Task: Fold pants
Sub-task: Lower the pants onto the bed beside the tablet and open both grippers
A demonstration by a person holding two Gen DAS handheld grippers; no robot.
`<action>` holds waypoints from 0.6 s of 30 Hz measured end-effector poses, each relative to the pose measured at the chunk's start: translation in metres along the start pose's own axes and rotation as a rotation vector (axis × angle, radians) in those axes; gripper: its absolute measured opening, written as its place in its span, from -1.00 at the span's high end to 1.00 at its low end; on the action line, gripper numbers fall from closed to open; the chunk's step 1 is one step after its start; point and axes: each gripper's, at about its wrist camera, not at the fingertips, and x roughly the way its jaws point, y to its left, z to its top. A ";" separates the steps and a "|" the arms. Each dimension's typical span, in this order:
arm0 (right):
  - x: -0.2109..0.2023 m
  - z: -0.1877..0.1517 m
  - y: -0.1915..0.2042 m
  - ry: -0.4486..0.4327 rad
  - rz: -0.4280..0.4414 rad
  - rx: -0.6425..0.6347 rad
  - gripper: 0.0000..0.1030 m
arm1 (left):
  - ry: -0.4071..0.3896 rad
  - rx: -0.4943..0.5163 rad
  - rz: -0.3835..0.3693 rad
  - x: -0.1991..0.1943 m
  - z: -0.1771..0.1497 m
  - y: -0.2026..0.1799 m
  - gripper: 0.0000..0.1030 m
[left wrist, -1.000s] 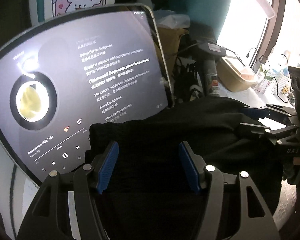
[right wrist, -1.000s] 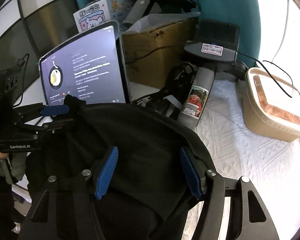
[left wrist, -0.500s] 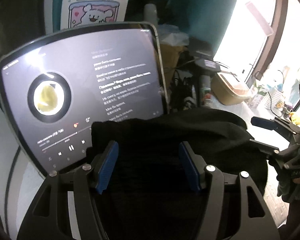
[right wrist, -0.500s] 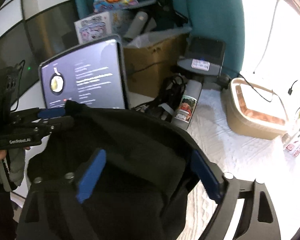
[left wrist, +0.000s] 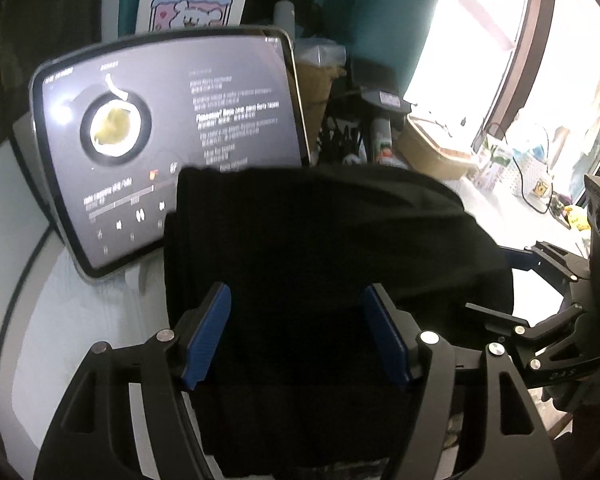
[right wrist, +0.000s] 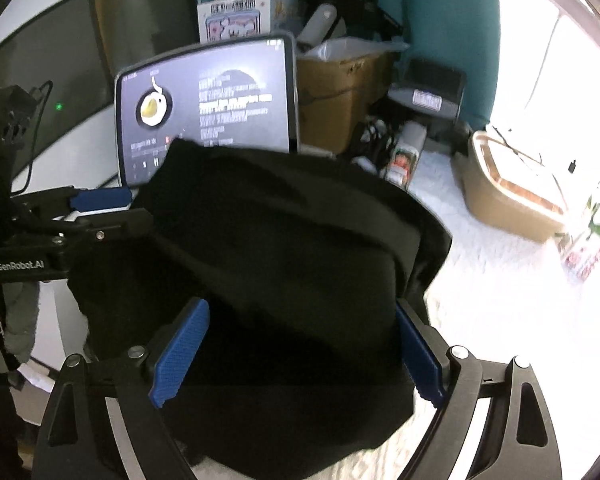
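Note:
The black pants (left wrist: 324, 240) lie folded in a thick bundle on the white table, also in the right wrist view (right wrist: 284, 248). My left gripper (left wrist: 296, 332) is open, its blue pads either side of the bundle's left part, just above it. My right gripper (right wrist: 296, 352) is open wide over the bundle's right part. Each gripper shows in the other's view: the right one (left wrist: 500, 280) at the pants' right edge, the left one (right wrist: 112, 208) at their left edge. Neither grips the cloth.
A lit tablet (left wrist: 172, 152) stands right behind the pants, also in the right wrist view (right wrist: 212, 108). A cardboard box (right wrist: 340, 92), cables, a can (right wrist: 404, 156) and a tan lidded container (right wrist: 512, 188) crowd the back and right of the white quilted table (right wrist: 500, 300).
Both grippers have pulled back and up from the pants. The right gripper's jaws have opened wider and let the cloth go. The bundle rests on the table.

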 end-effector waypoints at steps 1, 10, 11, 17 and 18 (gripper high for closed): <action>0.003 -0.004 0.000 0.010 -0.005 0.003 -0.77 | 0.003 0.000 0.001 0.000 -0.003 0.000 -0.35; -0.024 -0.024 -0.002 0.003 -0.052 0.044 -0.77 | -0.026 0.034 0.010 -0.020 -0.022 -0.018 -0.35; -0.034 -0.027 -0.003 -0.010 -0.062 0.049 -0.77 | -0.039 0.052 0.013 -0.026 -0.022 -0.024 -0.35; -0.095 -0.041 -0.008 -0.089 -0.127 0.080 -0.79 | -0.135 0.122 -0.011 -0.062 -0.022 -0.067 -0.46; -0.105 -0.043 -0.009 -0.101 -0.137 0.085 -0.79 | -0.147 0.129 -0.018 -0.066 -0.022 -0.074 -0.46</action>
